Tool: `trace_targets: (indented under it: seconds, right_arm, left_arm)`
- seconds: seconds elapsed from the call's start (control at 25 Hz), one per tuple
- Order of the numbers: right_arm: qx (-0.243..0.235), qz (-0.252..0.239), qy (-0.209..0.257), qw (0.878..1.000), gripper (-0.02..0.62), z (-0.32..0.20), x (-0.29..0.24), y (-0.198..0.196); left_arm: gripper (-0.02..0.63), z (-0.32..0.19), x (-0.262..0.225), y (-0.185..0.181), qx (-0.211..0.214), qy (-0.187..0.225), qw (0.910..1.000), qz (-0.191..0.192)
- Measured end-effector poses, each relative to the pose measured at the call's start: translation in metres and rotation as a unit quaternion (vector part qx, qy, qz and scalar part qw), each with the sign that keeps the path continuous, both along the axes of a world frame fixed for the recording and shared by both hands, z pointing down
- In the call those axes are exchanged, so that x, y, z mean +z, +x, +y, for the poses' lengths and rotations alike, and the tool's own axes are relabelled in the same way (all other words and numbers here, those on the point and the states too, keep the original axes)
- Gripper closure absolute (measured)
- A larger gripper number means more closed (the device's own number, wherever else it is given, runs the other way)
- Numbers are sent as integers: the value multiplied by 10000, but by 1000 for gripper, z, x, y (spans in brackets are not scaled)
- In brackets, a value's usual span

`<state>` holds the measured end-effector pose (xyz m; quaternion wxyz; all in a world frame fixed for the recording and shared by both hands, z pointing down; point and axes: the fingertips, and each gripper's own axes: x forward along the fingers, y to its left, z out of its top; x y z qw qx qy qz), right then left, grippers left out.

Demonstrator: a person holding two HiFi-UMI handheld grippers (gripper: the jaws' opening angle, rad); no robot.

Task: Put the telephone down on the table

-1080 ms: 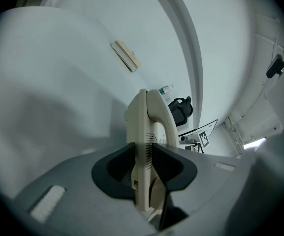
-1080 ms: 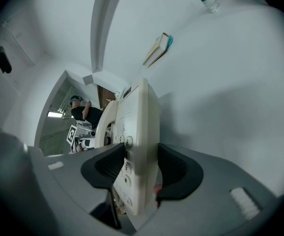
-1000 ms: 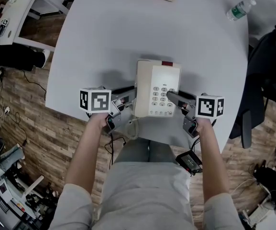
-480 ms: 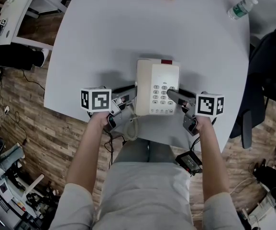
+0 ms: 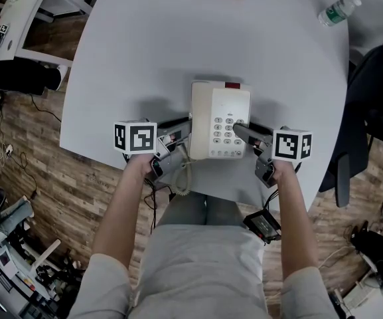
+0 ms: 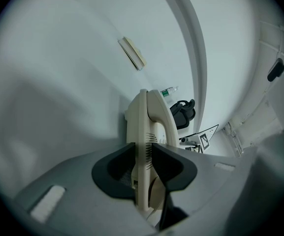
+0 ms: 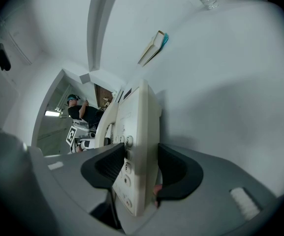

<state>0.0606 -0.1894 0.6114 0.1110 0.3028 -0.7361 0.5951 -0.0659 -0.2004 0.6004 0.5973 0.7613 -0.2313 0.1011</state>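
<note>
Item: telephone [image 5: 220, 120], cream plastic, rigid, probably light, smooth-sided and liable to slip. It is held between the left hand-held gripper [image 6: 144, 166] and the right hand-held gripper [image 7: 141, 168], each clamped on one side edge. The table [image 5: 178, 45] lies beneath and ahead of both; the side edges seem the soundest hold.

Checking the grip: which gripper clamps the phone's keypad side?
The right gripper: keypad buttons of the telephone show between its jaws. The left gripper clamps the side with the handset.

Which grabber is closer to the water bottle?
Right. The right gripper clamps the telephone on its right side, toward the water bottle; the left gripper clamps its left side, farther away.
</note>
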Motion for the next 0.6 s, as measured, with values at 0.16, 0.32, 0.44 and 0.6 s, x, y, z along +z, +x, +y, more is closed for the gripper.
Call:
trace_targets:
  seconds: [0.16,0.32,0.44,0.6]
  right_arm:
    - [-41,44,61,10000,376,-1,0,0]
    - [-85,99,71,9999,374,-1,2,0]
    - [-143,154,92,9997,376,-1,4,0]
    - [-173,151,108,9997,374,0,5,0]
  left_arm:
    - [488,0,0,1,-8,6,10000,-11]
    - [486,1,3,1,-11,-9,10000,-23]
    - [486,0,6,0,8,17,10000,-74]
    - [486,0,6,0,-16,24,10000,-60]
